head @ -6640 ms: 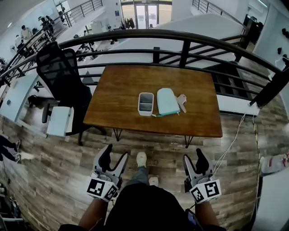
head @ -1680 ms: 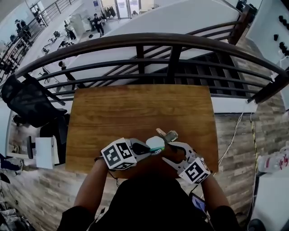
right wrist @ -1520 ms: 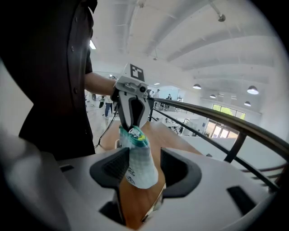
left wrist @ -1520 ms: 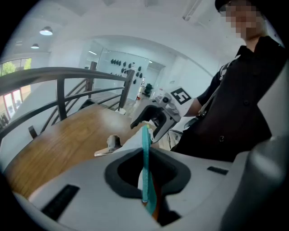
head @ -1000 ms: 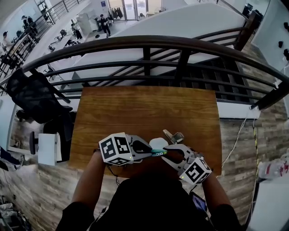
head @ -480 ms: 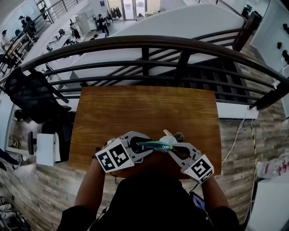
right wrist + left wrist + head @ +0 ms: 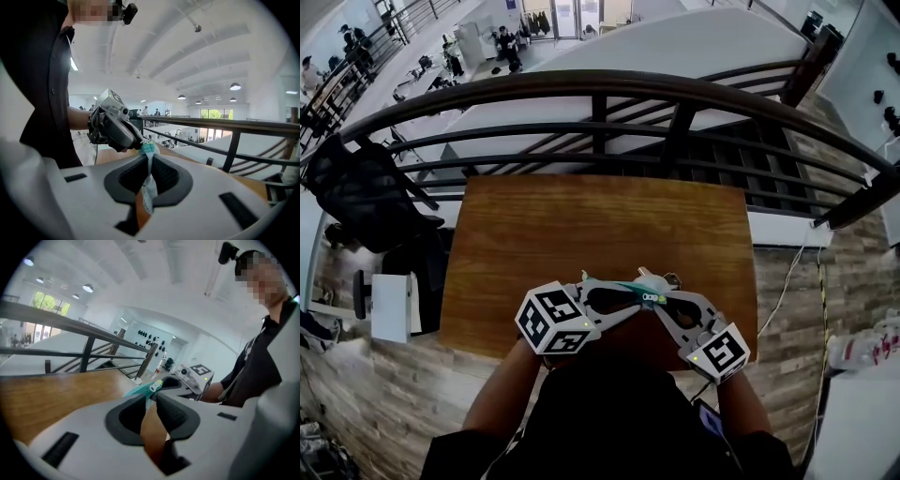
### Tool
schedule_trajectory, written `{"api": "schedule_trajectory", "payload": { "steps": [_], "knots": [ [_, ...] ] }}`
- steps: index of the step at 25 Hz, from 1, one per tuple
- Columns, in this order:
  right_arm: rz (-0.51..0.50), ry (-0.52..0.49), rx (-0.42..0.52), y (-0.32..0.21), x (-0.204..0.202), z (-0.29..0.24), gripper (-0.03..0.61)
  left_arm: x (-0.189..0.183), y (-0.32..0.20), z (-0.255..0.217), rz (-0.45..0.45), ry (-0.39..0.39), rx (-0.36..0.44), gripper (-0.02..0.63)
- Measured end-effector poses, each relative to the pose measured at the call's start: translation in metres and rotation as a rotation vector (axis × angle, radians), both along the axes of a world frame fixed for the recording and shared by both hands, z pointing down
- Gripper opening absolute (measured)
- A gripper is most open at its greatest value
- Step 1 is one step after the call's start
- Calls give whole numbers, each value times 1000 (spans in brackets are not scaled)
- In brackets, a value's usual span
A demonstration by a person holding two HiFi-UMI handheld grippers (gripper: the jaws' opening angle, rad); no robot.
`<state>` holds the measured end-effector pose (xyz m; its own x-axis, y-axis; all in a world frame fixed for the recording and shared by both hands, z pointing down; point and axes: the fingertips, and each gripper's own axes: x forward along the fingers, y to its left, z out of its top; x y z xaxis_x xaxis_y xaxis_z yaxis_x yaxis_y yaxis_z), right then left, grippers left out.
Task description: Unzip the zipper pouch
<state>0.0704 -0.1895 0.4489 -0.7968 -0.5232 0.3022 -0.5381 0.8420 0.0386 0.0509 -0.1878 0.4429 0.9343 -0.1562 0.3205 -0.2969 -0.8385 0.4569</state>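
Observation:
The teal zipper pouch hangs edge-on above the table's front edge, stretched between my two grippers. My left gripper comes in from the left. Its jaws have just been closing, and in the left gripper view they pinch the pouch's teal edge. My right gripper meets it from the right. In the right gripper view it is shut on the pouch's other end, and pale fabric hangs down between the pads. Whether the zipper pull is in that grip I cannot tell.
The wooden table stretches away from me to a black railing with a drop beyond. A small beige thing lies just past the grippers. A black office chair stands at the left. A white cable runs over the floor at the right.
Both grippers have rolled and risen a little together. The pouch, pale face up a second ago, now shows as a thin teal strip between them.

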Motion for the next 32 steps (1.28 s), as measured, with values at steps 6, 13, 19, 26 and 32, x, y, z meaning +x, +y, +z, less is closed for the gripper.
{"api": "schedule_trajectory", "payload": {
  "steps": [6, 13, 19, 26, 32],
  "knots": [
    [-22, 45, 60, 0, -9, -3, 14, 1, -2, -11, -30, 167, -174, 91],
    [-61, 159, 125, 1, -15, 1, 14, -4, -11, -8, -103, 257, -334, 110],
    [-106, 236, 157, 2, -14, 2, 14, -4, -14, -10, -93, 320, -433, 115],
    [-121, 260, 166, 4, -10, -1, 12, -1, -7, -19, -29, 291, -380, 115],
    [-142, 302, 179, 11, -21, 8, 12, -2, -12, -24, -53, 378, -485, 101]
  ]
}}
